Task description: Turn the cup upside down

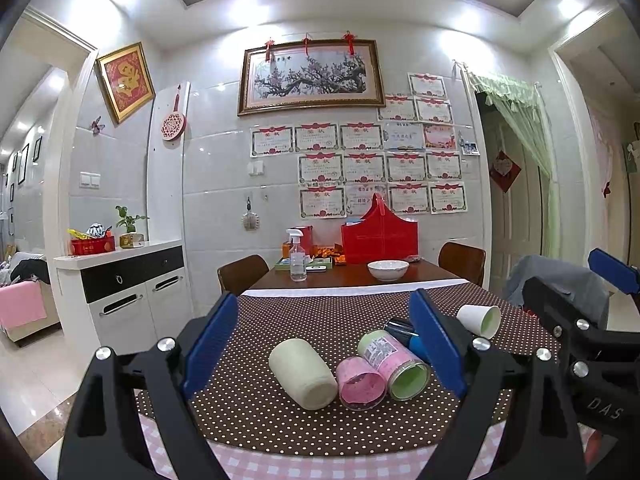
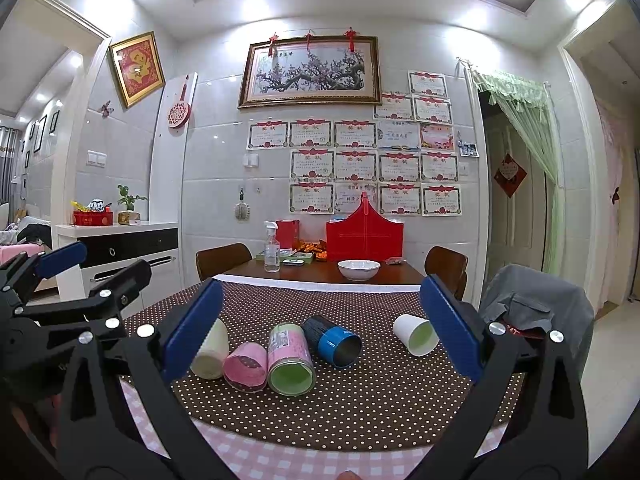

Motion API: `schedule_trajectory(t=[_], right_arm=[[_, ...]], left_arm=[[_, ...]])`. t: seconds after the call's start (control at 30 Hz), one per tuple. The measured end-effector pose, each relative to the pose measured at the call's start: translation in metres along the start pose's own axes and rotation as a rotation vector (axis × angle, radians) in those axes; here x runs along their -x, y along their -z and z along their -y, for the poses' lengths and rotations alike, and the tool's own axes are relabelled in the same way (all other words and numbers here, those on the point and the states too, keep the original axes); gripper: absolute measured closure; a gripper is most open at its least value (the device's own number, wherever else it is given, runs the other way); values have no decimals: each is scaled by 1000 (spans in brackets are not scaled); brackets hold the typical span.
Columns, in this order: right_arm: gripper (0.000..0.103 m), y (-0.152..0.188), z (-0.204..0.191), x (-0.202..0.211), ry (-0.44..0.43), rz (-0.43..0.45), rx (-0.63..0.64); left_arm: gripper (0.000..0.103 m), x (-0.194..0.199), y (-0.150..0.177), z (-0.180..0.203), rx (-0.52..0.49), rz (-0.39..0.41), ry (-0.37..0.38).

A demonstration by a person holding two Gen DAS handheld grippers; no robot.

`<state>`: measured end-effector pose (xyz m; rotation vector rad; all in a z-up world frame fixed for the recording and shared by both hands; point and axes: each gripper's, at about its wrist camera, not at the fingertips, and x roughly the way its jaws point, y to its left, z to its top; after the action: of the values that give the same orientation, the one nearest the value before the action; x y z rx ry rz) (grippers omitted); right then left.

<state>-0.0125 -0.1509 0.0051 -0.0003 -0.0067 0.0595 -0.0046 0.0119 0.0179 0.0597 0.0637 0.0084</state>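
Note:
Several cups lie on their sides on a brown dotted mat (image 1: 280, 424) (image 2: 380, 408): a cream cup (image 1: 302, 374) (image 2: 210, 354), a pink cup (image 1: 360, 384) (image 2: 246, 366), a pink cup with green inside (image 1: 394, 364) (image 2: 290, 360), a dark blue cup (image 1: 404, 332) (image 2: 334, 340), and a white paper cup (image 1: 480, 320) (image 2: 416, 334). My left gripper (image 1: 326, 344) is open and empty, held above the cream and pink cups. My right gripper (image 2: 320, 336) is open and empty, held above the row of cups.
A pink checked cloth (image 2: 280, 460) covers the near table edge. At the far end stand a white bowl (image 1: 388, 270) (image 2: 359, 270), a spray bottle (image 1: 297, 256) (image 2: 271, 248) and a red box (image 1: 380, 238). Chairs stand around the table; one (image 2: 536, 304) has grey cloth.

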Motion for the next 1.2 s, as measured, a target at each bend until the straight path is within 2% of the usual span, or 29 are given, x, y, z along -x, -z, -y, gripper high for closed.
schedule_trajectory(t=[0.73,1.2], right_arm=[[6,4,1,-2,-3,-5,-5],[6,11,-2,-11,-19,-36,-13]], left_arm=[[17,0,2,-2,-2,-3,-4],[17,-11,18,-5,5,-40,-13]])
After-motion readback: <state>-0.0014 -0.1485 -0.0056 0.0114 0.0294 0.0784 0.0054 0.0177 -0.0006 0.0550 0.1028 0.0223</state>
